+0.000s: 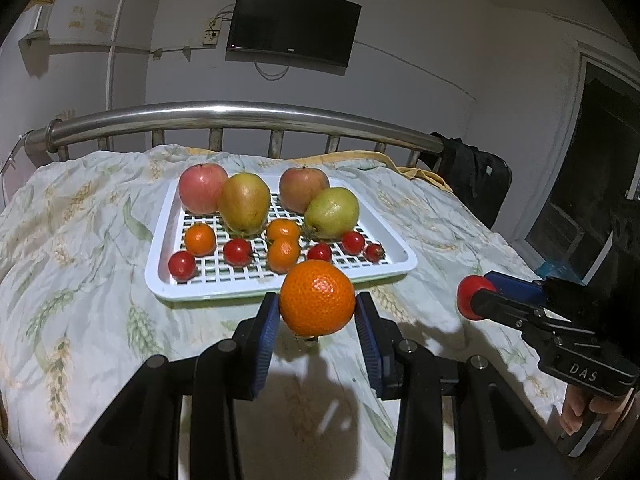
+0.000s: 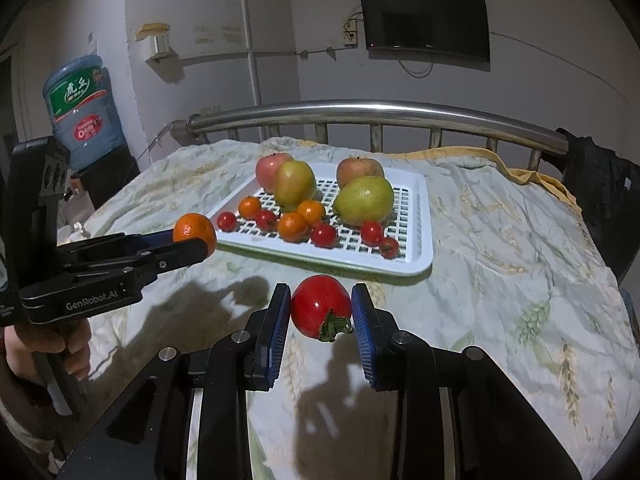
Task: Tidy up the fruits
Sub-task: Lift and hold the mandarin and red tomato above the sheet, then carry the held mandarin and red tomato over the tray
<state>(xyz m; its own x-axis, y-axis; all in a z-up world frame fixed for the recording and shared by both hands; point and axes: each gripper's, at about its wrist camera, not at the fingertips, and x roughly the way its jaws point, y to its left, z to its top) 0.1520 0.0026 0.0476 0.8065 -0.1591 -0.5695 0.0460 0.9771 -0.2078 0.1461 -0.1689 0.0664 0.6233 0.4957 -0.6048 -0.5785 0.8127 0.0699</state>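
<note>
- Our left gripper has its blue pads closed on a mandarin, pinched at its widest part and held in the air near the front rim of the white tray.
- Our right gripper is likewise clamped on a small red tomato, also clear of the bedspread, with its green calyx turned toward the camera.
- What could go wrong: both fruits are round and smooth, and each is held only by two flat pads. In our judgement a tilt or a bump could roll either one out of the grip and across the soft cover.
- The tray is already crowded at its near side with tomatoes and small mandarins. Setting ours down carelessly could knock them, and on a slatted floor they may roll out of their rows.
- The tray sits on a rumpled, yielding bedspread, so pressing on the rim could tip it and shift everything.
- Squeezing harder risks splitting the tomato's thin skin.
- Appearance: the mandarin is bright orange, dimpled and glossy; the tomato is deep red with a shine.
- On the tray, two apples sit far, two pears just in front of them, and the small fruit nearest us.
</note>
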